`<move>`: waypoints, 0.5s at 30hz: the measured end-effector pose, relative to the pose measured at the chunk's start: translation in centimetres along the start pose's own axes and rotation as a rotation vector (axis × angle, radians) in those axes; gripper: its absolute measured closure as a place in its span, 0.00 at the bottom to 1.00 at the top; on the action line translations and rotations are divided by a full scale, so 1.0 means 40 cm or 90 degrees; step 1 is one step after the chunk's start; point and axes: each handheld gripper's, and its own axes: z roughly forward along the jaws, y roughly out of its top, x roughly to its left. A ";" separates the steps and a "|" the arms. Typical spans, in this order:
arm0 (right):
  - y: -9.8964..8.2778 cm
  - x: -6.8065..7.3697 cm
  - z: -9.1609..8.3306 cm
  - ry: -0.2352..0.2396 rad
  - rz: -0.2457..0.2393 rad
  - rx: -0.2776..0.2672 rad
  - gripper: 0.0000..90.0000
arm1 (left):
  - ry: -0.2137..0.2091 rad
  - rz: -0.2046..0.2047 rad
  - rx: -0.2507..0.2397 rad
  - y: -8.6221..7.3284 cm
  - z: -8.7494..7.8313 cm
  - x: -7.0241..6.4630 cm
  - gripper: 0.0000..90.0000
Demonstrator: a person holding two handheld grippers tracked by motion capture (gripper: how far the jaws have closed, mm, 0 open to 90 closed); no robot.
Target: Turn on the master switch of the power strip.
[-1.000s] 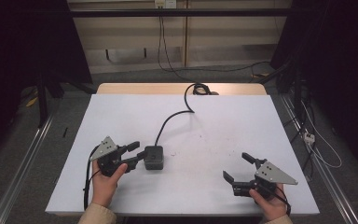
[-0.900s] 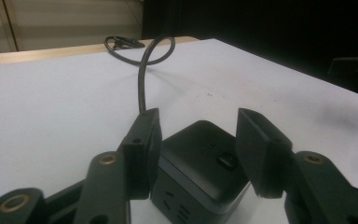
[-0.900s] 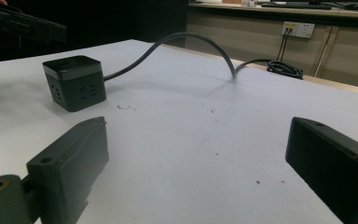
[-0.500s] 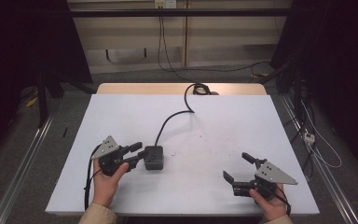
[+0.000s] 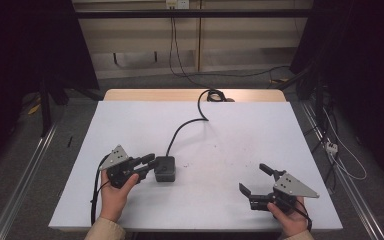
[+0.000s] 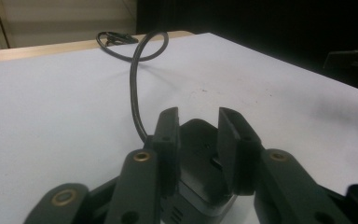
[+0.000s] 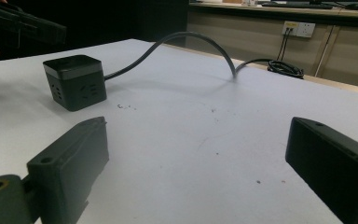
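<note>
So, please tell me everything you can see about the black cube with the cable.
The black cube looks like matt plastic, with a grey band near its top and socket holes in its sides. It rests flat on the white table. Its black cable curves away to the far edge. The left gripper has just been closing around it.

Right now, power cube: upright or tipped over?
Upright. The power cube sits flat on the table, socket holes on its sides, cable leaving its far side. The left gripper's jaws, just closing, flank it.
</note>
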 end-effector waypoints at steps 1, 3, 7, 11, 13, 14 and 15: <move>0.000 0.000 0.000 0.000 0.000 0.000 0.06 | -0.001 0.000 0.001 0.000 0.000 0.000 0.79; 0.000 0.000 0.000 0.000 0.000 0.001 0.06 | -0.005 0.003 0.004 0.001 0.001 -0.001 0.83; 0.000 0.000 0.000 -0.001 -0.001 0.000 0.06 | -0.013 0.008 0.010 0.002 0.004 -0.003 0.87; 0.000 0.000 0.000 0.000 0.000 0.000 0.06 | -0.018 0.010 0.014 0.002 0.007 -0.005 0.91; 0.000 0.000 0.000 0.000 0.000 0.000 0.06 | -0.020 0.008 0.015 0.001 0.008 -0.006 0.92; 0.000 0.000 0.000 0.000 0.000 0.000 0.06 | -0.021 0.007 0.016 0.001 0.009 -0.006 0.93; 0.000 0.000 0.000 0.000 0.000 0.001 0.06 | -0.023 0.006 0.017 0.001 0.009 -0.005 0.94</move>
